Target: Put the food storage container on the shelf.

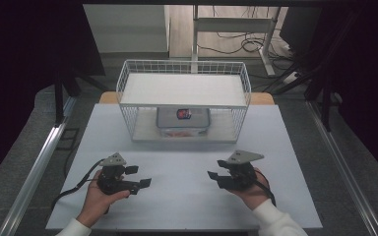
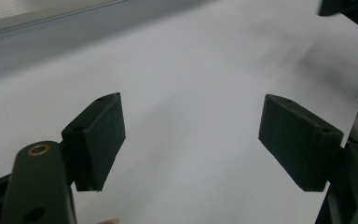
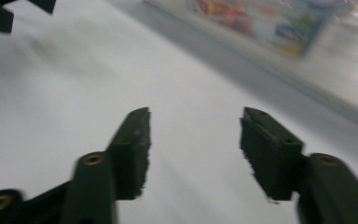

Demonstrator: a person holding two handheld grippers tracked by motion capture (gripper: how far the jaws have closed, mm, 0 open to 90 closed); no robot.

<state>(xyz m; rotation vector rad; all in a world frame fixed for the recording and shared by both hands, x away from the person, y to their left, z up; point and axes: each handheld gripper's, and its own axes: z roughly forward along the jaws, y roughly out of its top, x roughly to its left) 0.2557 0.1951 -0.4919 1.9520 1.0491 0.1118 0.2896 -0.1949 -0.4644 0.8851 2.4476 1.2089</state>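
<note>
- High view: my left gripper sits lower left, my right gripper lower right, both spread over the white table with nothing between the jaws. The clear box lies at centre, on the bottom shelf of the wire rack.
- Left gripper view: my jaws gape wide over bare table.
- Right gripper view: my jaws stand apart; the box blurs at upper right.

left tool: black, grey three-cornered plate, black cable | right tool: black, brass screws | sleeves: white
</note>
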